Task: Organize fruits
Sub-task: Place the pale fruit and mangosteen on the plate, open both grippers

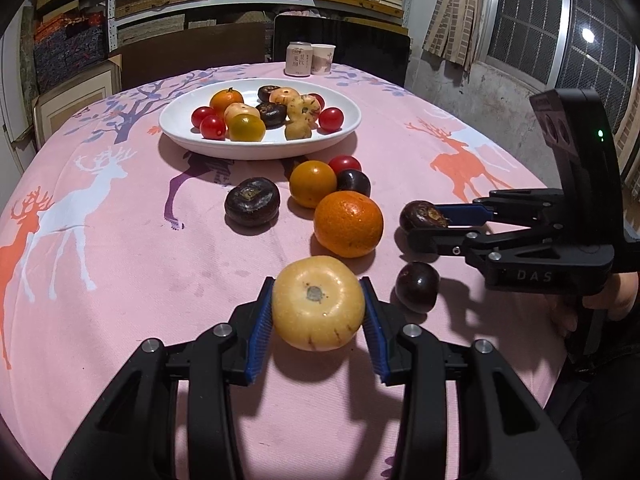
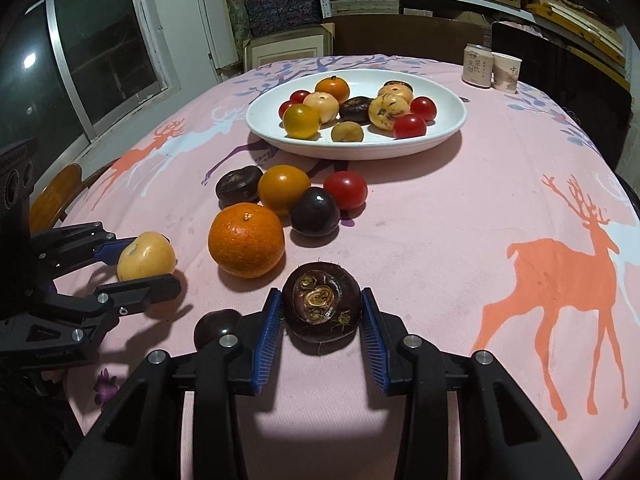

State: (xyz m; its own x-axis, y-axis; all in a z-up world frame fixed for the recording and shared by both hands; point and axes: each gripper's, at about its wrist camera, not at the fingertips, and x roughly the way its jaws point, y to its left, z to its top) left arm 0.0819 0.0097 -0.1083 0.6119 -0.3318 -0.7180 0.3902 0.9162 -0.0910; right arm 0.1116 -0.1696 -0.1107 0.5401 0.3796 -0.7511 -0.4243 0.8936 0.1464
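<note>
My left gripper (image 1: 319, 304) is shut on a pale yellow fruit (image 1: 319, 303), held just above the pink cloth; it also shows in the right wrist view (image 2: 146, 256). My right gripper (image 2: 322, 308) is shut on a dark brown chestnut-like fruit (image 2: 322, 307), seen from the left wrist view too (image 1: 423, 216). A white plate (image 1: 180, 120) at the far side holds several small fruits. Loose on the cloth between are a large orange (image 1: 348, 224), a yellow-orange fruit (image 1: 313, 183), a red tomato (image 1: 345, 163), two dark plums (image 1: 353, 182) (image 1: 417, 286) and another dark fruit (image 1: 252, 201).
A can (image 1: 299, 59) and a paper cup (image 1: 322, 58) stand at the table's far edge. A dark chair back (image 1: 340, 40) stands beyond them. Shelves with boxes line the back wall, and a window is at the side. The pink deer-print cloth (image 1: 120, 260) covers the table.
</note>
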